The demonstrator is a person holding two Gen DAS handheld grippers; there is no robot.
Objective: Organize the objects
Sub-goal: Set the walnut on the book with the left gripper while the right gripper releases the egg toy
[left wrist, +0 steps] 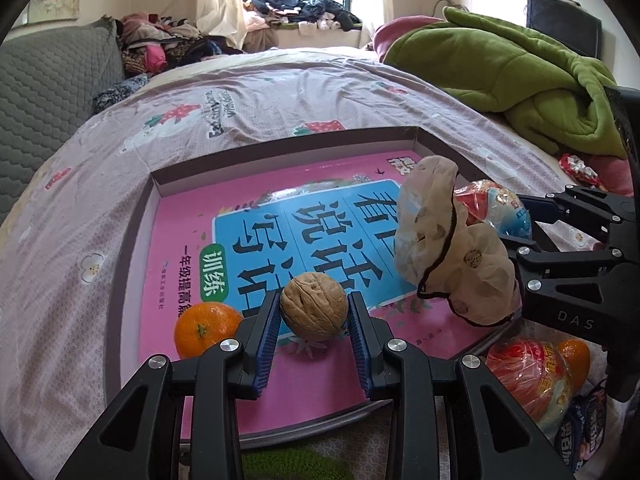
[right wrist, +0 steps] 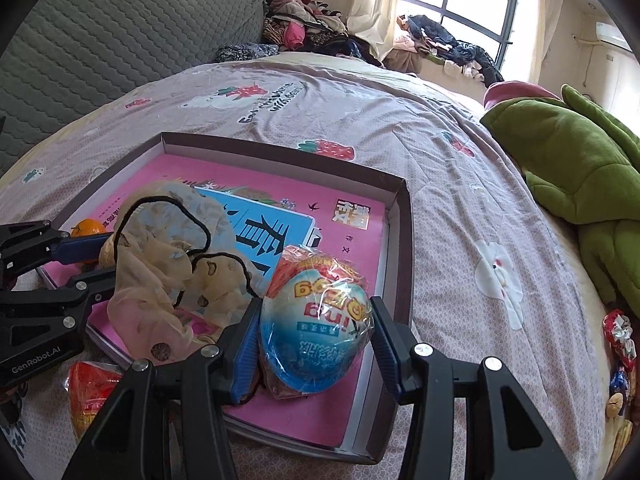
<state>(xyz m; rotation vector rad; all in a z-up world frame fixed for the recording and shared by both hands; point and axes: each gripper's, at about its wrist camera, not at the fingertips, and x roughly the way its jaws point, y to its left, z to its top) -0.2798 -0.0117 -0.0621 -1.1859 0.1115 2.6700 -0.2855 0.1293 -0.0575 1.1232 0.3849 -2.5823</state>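
Both grippers loaded over tray on bed.

Left gripper [left wrist: 314,312] clamped on walnut [left wrist: 313,306], just above pink book [left wrist: 192,240] lying in shallow tray [left wrist: 280,138]; orange [left wrist: 206,326] beside it on book. Right gripper [right wrist: 316,336] clamped on wrapped toy egg [right wrist: 316,320] w/ sheer beige fabric [right wrist: 168,264] bunched at its left, over tray's right part.

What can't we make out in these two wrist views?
- Book cover: left wrist view, title partly hidden by the walnut, left tongs and sheer pouch.
- Egg toy: right wrist view, underside hidden by the right tongs; whether it touches the box is unclear.
- Second orange: left wrist view, mostly behind a red-wrapped toy.
- Sweets: right wrist view, cut off by the lens edge.
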